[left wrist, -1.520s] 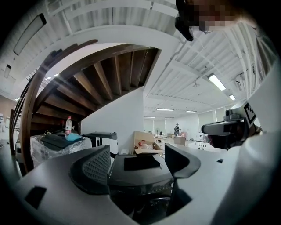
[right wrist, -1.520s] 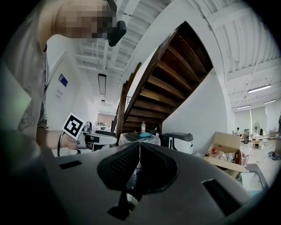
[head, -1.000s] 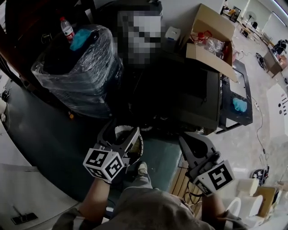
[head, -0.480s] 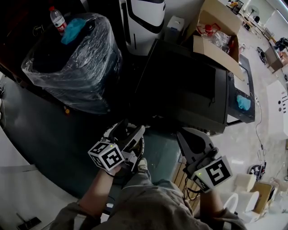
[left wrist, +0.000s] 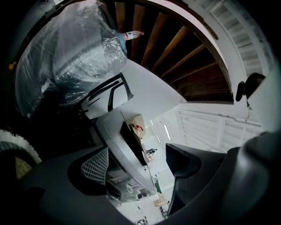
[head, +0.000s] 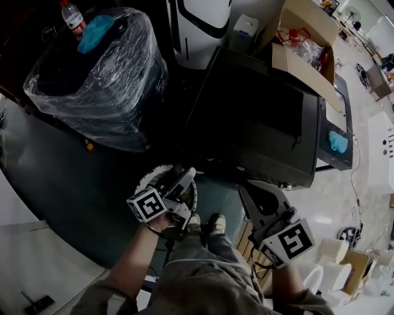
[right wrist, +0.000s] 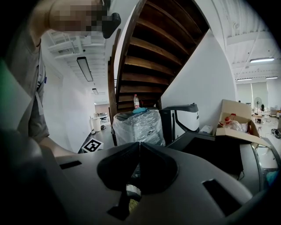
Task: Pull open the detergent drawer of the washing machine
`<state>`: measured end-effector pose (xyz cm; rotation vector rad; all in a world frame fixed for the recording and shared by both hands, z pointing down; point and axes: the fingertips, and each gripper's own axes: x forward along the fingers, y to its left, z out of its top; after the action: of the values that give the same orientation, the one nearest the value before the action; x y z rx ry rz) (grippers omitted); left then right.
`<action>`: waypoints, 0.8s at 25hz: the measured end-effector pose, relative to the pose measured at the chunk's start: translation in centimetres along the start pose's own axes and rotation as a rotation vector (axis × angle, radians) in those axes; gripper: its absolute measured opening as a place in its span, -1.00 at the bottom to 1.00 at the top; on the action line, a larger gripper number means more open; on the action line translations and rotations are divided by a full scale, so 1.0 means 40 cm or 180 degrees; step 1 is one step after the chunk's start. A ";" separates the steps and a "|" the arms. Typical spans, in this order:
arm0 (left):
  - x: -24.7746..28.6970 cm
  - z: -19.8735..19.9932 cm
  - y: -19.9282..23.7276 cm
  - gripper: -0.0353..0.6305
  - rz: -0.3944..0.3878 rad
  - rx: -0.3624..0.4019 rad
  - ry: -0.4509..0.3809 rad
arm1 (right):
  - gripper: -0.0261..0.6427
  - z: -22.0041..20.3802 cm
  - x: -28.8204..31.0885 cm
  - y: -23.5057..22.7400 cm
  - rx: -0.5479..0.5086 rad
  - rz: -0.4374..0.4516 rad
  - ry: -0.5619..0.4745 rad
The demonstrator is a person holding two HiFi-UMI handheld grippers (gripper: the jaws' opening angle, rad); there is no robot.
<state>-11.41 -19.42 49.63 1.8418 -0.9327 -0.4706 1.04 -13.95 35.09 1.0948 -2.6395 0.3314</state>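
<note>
The washing machine (head: 258,123) is a dark box seen from above, and its front edge runs just beyond both grippers. I cannot make out the detergent drawer in any view. My left gripper (head: 180,178) is open and empty, short of the machine's front left corner and over a round white-rimmed part (head: 149,177). In the left gripper view the left gripper (left wrist: 136,169) has a wide gap, with the machine (left wrist: 125,147) beyond it. My right gripper (head: 251,189) is held below the front edge. In the right gripper view the right gripper (right wrist: 139,147) has its jaws meeting, with nothing between them.
A plastic-wrapped bulky object (head: 98,67) with a bottle (head: 72,18) and blue cloth (head: 95,31) on top stands at the left. A white and black appliance (head: 200,24) is behind the machine and an open cardboard box (head: 301,55) sits at its far right. The person's shoes (head: 206,224) are below.
The left gripper has drifted a little up and right toward the machine's front. The right gripper has hardly moved. The head view has shifted slightly.
</note>
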 end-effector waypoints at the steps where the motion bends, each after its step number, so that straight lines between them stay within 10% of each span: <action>1: 0.008 -0.007 0.014 0.32 -0.0034 -0.0074 -0.0020 | -0.83 -0.011 0.007 -0.001 -0.0002 0.0025 0.0022; 20: 0.161 -0.137 0.285 0.38 0.0082 -0.0706 -0.0226 | -0.83 -0.179 0.153 -0.097 0.0034 0.0260 0.0180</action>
<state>-8.16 -23.69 62.75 1.6196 -0.9124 -0.6024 0.75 -18.45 44.22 0.9683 -2.6402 0.3874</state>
